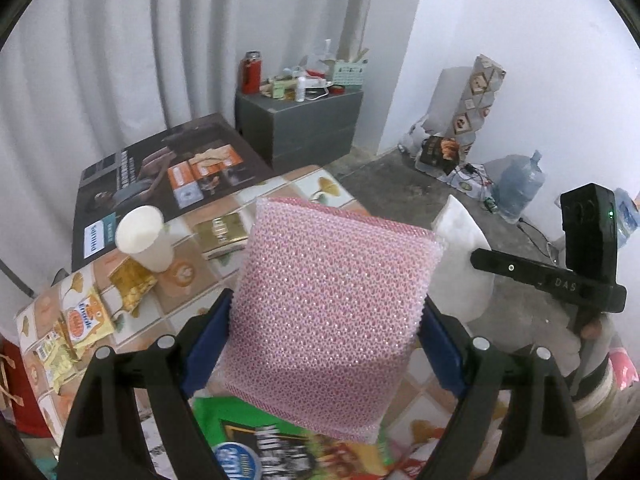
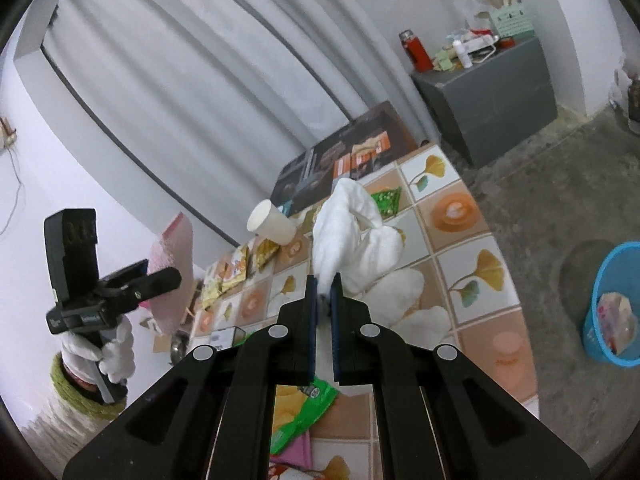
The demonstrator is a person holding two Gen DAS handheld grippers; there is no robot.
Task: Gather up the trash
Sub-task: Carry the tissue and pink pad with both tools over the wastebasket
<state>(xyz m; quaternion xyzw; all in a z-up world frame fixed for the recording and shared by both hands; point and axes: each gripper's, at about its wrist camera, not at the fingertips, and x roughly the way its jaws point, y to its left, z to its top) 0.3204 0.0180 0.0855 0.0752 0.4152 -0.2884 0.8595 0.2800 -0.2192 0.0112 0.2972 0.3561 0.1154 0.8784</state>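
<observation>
My left gripper (image 1: 326, 316) is shut on a wide pink mesh sponge pad (image 1: 332, 312), held up above the tiled table (image 1: 308, 186); its blue pads (image 1: 210, 340) press on both side edges. In the right wrist view the same pink pad (image 2: 174, 252) shows at the left. My right gripper (image 2: 325, 286) is shut on a crumpled white tissue (image 2: 352, 232), lifted over the table (image 2: 472, 264); that tissue (image 1: 460, 256) also shows right of the pad in the left wrist view. A blue trash basket (image 2: 614, 304) with some trash inside stands on the floor at the right.
On the table lie a white paper cup (image 1: 146, 238), yellow snack wrappers (image 1: 86, 316), a gold packet (image 1: 222, 234), a green snack bag (image 2: 302, 408) and a dark poster board (image 1: 160, 180). A grey cabinet (image 1: 300, 124) and a water jug (image 1: 520, 188) stand beyond.
</observation>
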